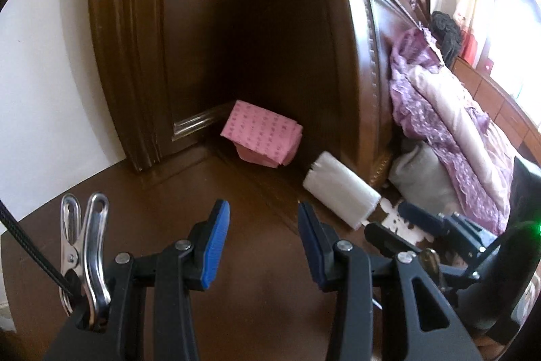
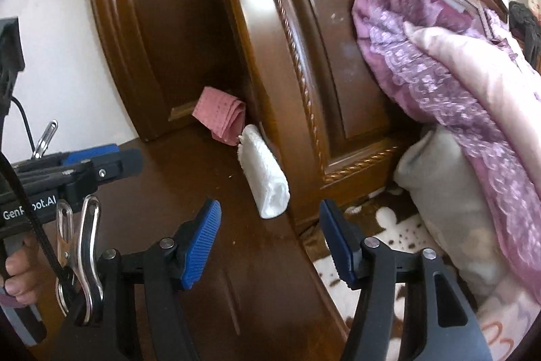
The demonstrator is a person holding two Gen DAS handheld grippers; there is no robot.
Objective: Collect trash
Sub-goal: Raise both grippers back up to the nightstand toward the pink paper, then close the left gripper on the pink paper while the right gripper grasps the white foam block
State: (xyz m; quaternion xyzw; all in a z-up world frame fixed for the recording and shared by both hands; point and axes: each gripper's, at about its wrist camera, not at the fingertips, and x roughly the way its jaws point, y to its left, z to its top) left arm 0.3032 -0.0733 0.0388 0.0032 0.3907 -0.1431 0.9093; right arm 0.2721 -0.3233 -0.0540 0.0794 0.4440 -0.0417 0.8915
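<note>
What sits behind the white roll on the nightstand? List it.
Behind the white roll lies a folded pink paper pack in the dark corner, beside the wooden headboard. Anything beneath the pack is covered.

A dark wooden headboard [image 2: 324, 63] with carved rope trim stands upright beside a brown wooden surface [image 1: 189, 212]. A purple lace-edged quilt [image 2: 456, 97] leans against the headboard panel, draped over a grey pillow [image 2: 436, 178]. Beneath them lies a white bedsheet with brown spots [image 2: 382, 246]. Behind the wooden surface are a white wall [image 1: 44, 83] and a brown door frame [image 1: 118, 49].
</note>
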